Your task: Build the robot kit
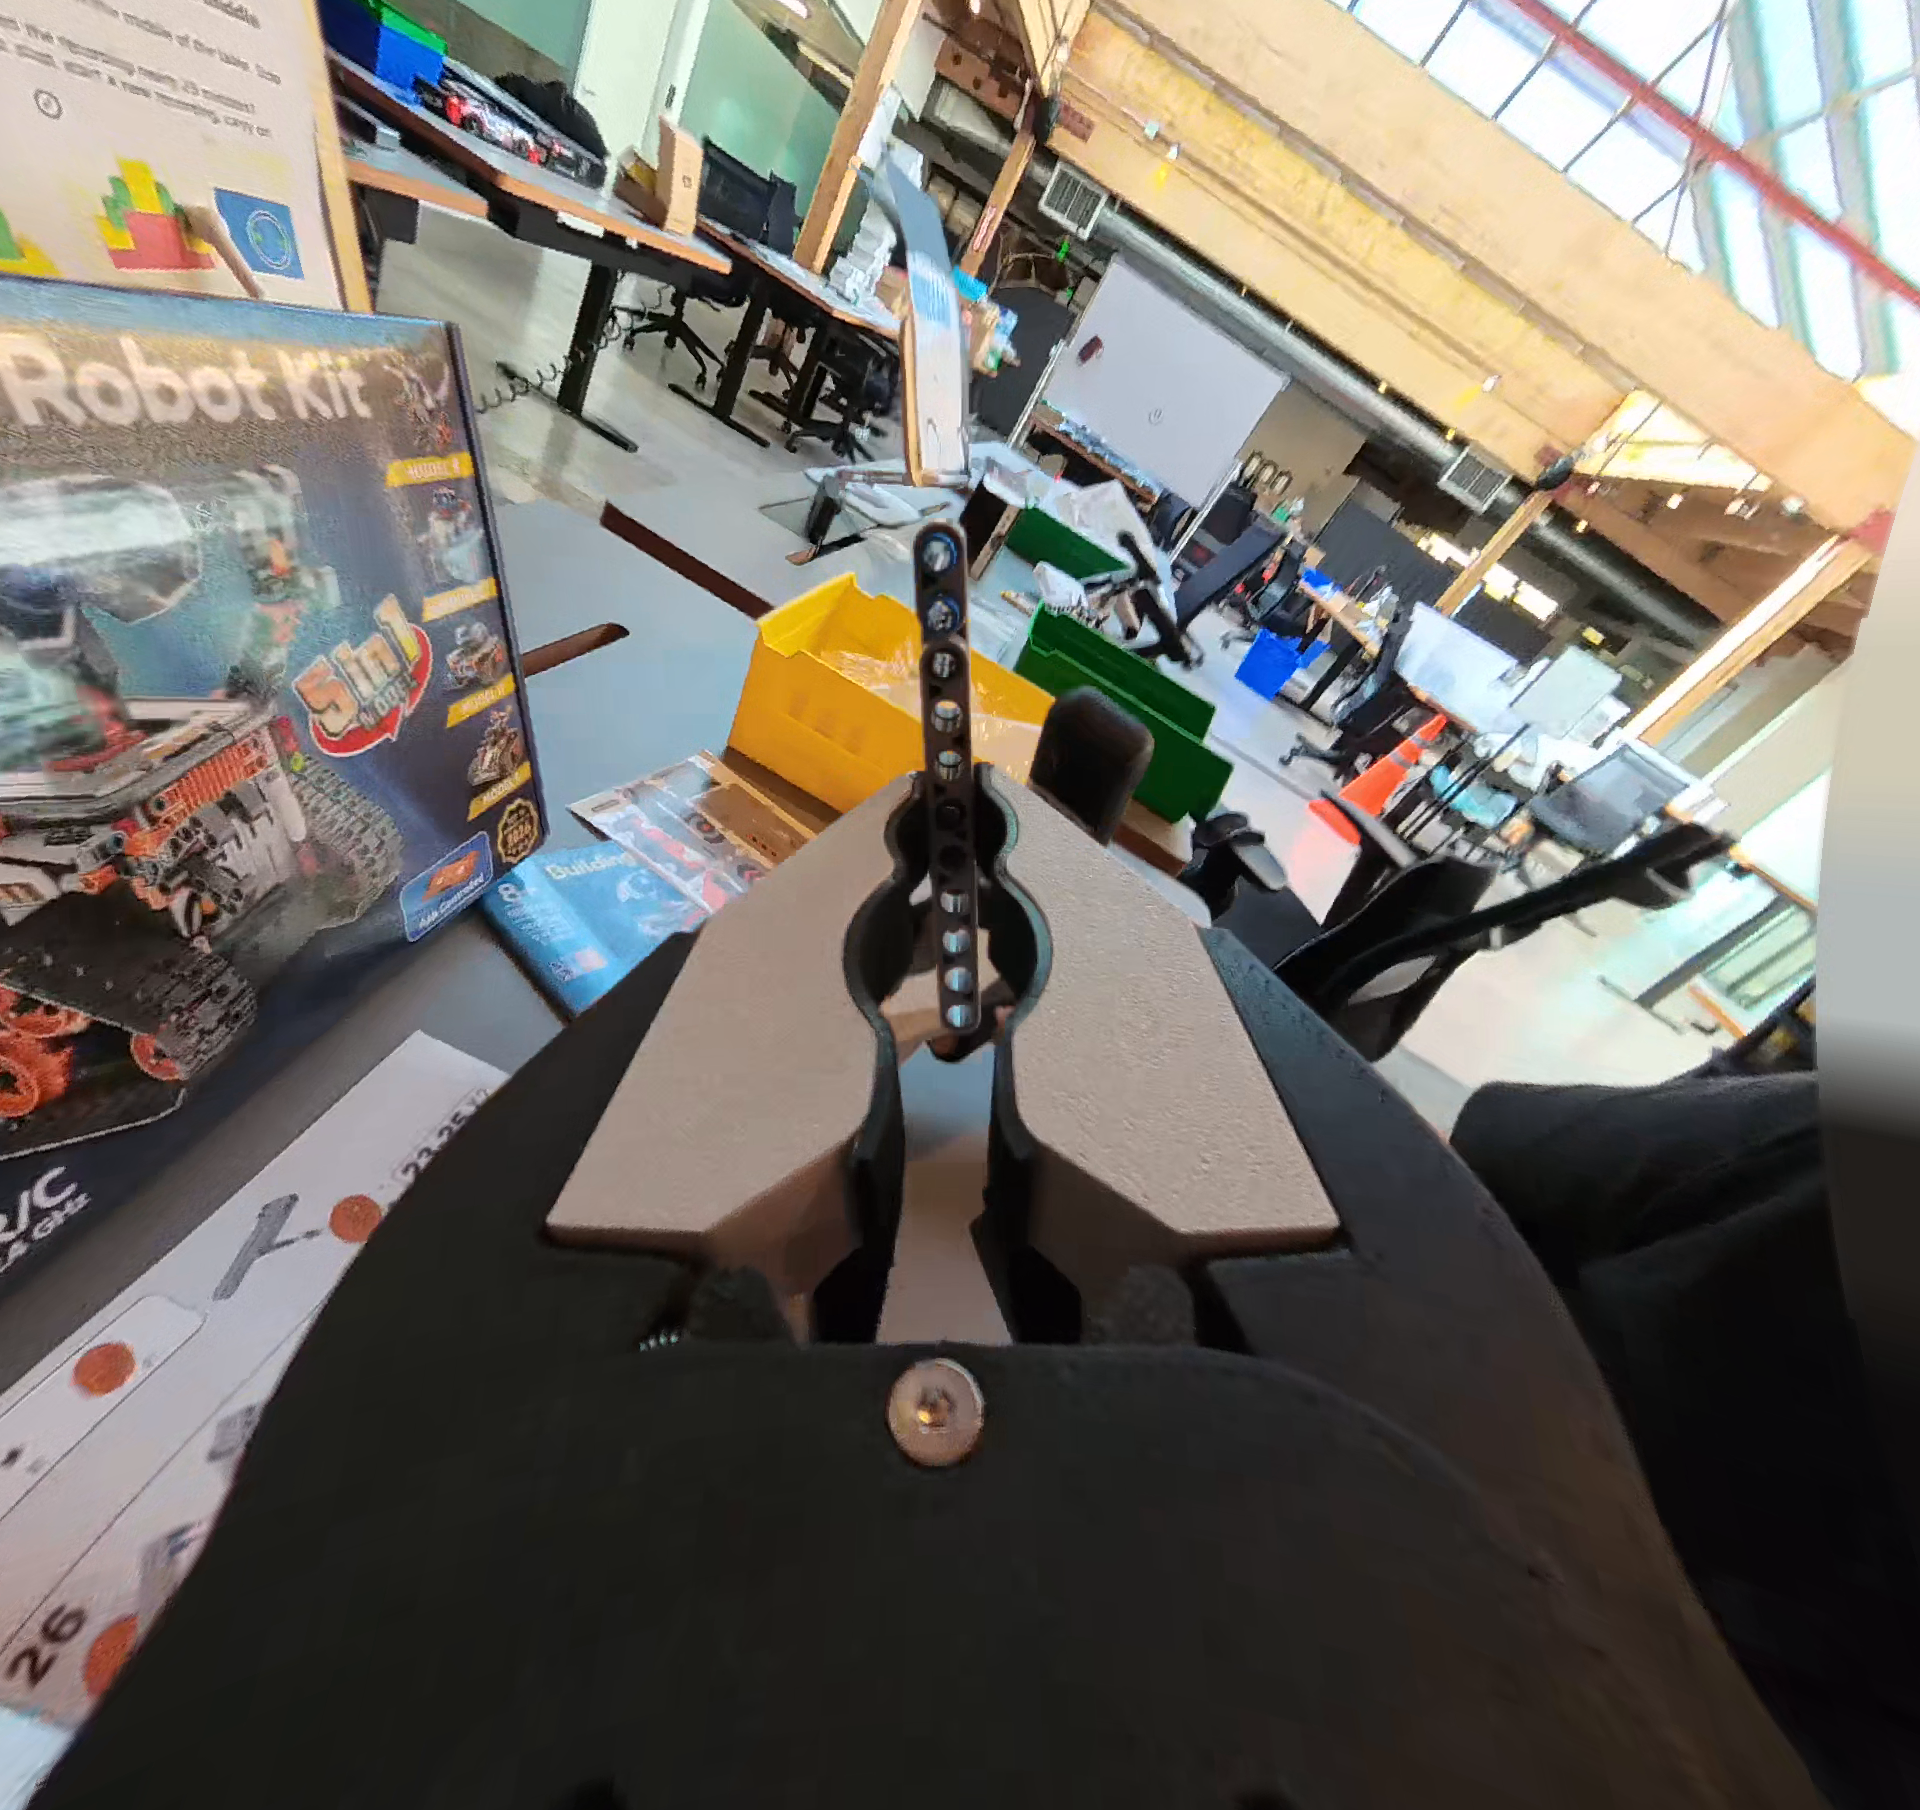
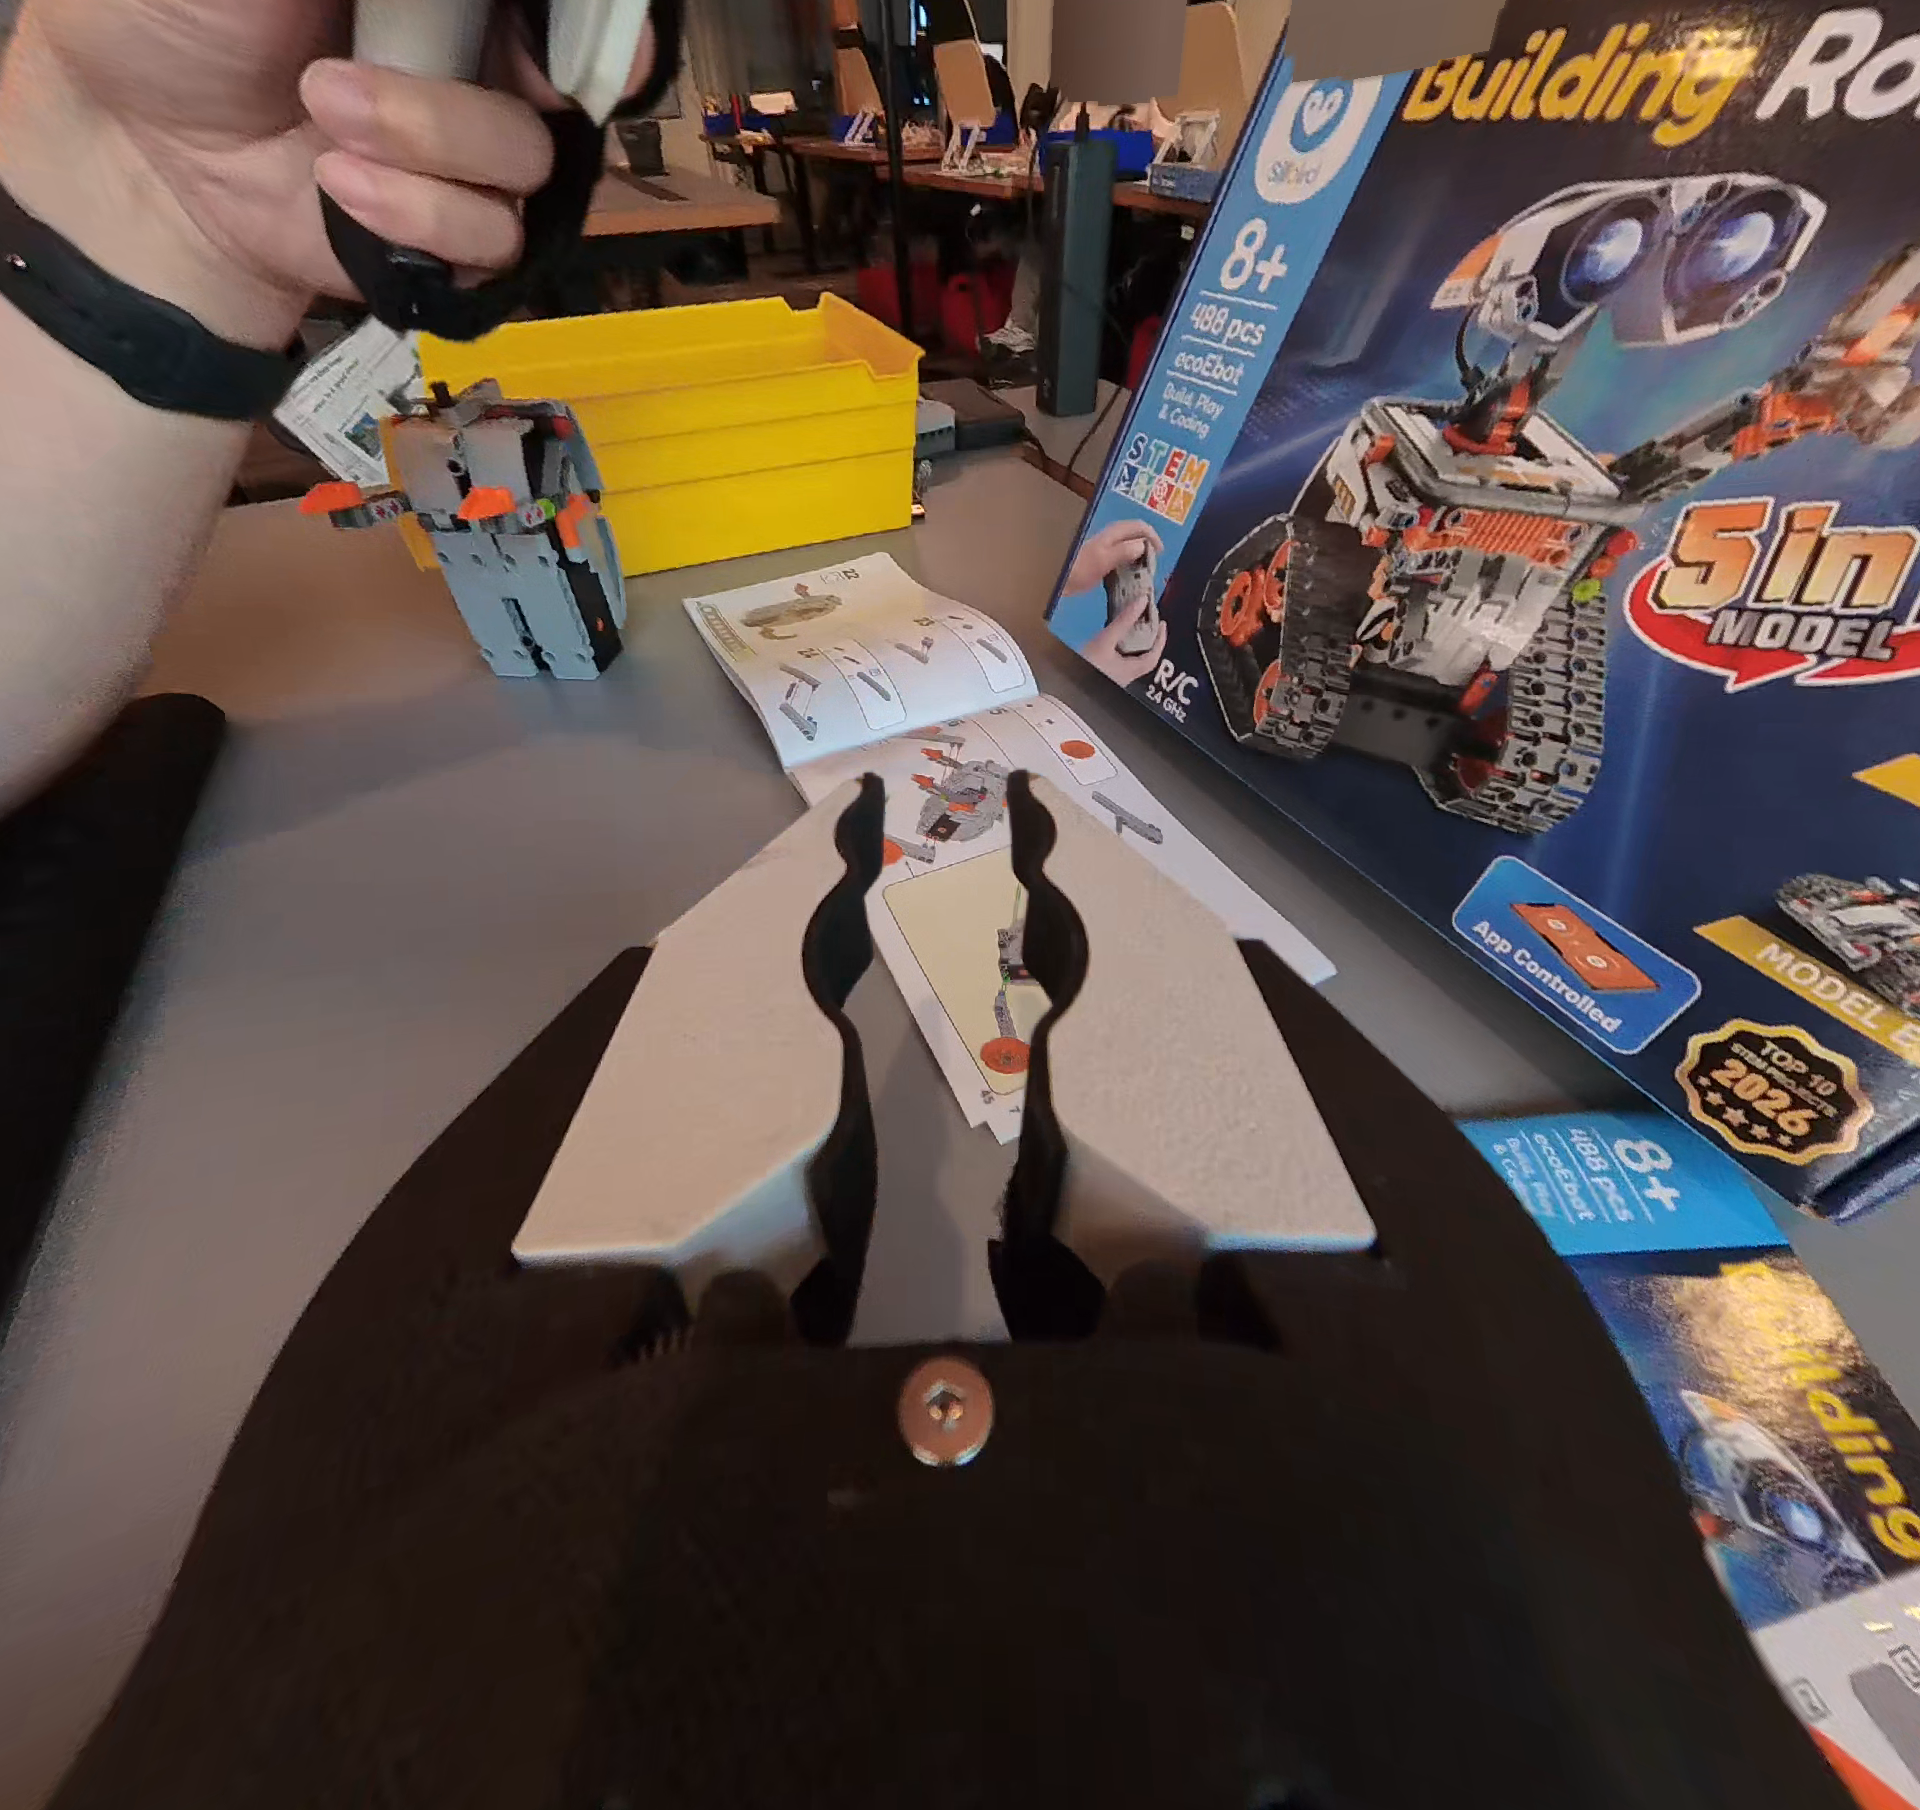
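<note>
Left wrist view is showing the left claw (image 1: 948,887) clamping a thin black perforated beam (image 1: 948,784), which is standing nearly upright between its fingers and sticking out well past the tips. Beyond the beam a yellow bin (image 1: 831,690) is sitting on the grey surface (image 1: 613,711), with green bins (image 1: 1122,711) just behind it and the big robot kit box (image 1: 239,680) standing to the bin's left. In the right wrist view the right claw (image 2: 940,794) is hanging with its fingers parted and nothing between them, hovering over an open instruction booklet (image 2: 883,659) that is lying on the surface in front of the yellow bin (image 2: 717,441). A small grey and orange brick model (image 2: 509,524) is standing against the bin's front left corner, and a person's hand (image 2: 239,119) is gripping a tool handle above that model.
</note>
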`<state>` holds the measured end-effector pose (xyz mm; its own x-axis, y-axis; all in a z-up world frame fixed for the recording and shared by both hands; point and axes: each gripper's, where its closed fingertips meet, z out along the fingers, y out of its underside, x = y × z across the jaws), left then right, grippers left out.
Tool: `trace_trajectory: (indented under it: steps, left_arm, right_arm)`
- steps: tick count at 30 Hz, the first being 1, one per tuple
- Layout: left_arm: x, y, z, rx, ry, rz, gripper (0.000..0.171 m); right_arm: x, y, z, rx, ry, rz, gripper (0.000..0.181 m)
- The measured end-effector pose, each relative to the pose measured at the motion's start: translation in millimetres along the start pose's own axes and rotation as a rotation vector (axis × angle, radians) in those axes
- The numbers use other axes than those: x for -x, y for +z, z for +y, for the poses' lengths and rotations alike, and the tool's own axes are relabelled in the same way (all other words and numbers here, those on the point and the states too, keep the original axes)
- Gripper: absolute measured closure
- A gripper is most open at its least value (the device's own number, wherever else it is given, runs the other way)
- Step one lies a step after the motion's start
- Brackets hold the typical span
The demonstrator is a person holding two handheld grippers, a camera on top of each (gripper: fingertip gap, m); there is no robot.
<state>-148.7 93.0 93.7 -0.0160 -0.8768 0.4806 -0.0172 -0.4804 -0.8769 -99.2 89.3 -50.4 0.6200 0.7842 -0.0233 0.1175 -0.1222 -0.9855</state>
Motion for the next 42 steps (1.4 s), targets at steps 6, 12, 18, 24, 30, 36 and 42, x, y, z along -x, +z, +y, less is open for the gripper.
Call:
trace_trajectory:
  steps: [6, 12, 18, 24, 30, 36, 42]
  left_arm:
    - [52.1, 5.0, 43.8, 0.116, -0.101, -0.036, 0.166]
    - [47.2, 13.1, 62.1, 0.129, -0.186, 0.171, 0.166]
    - [48.9, 26.5, 91.9, 0.243, -0.269, 0.193, 0.166]
    - [42.9, 35.7, 108.8, 0.341, -0.223, 0.161, 0.167]
    - [38.2, 33.9, 109.0, 0.354, -0.234, 0.178, 0.166]
    - [36.3, 31.5, 111.6, 0.389, -0.229, 0.168, 0.166]
    - [27.6, 32.2, 108.1, 0.391, -0.219, 0.186, 0.167]
  right_arm:
    - [-12.3, 4.9, 15.1, 0.047, -0.008, 0.046, 0.158]
    - [-8.8, 14.5, 19.8, 0.06, -0.017, 0.032, 0.156]
    - [9.5, 13.1, -12.6, -0.051, -0.155, 0.077, 0.153]
    - [25.9, 7.0, -29.7, -0.126, -0.209, 0.046, 0.168]
    - [25.8, 5.6, -29.1, -0.112, -0.196, 0.035, 0.167]
    - [28.5, 11.5, -22.5, -0.061, -0.213, 0.036, 0.176]
    - [31.4, 11.7, -23.6, -0.058, -0.243, 0.04, 0.18]
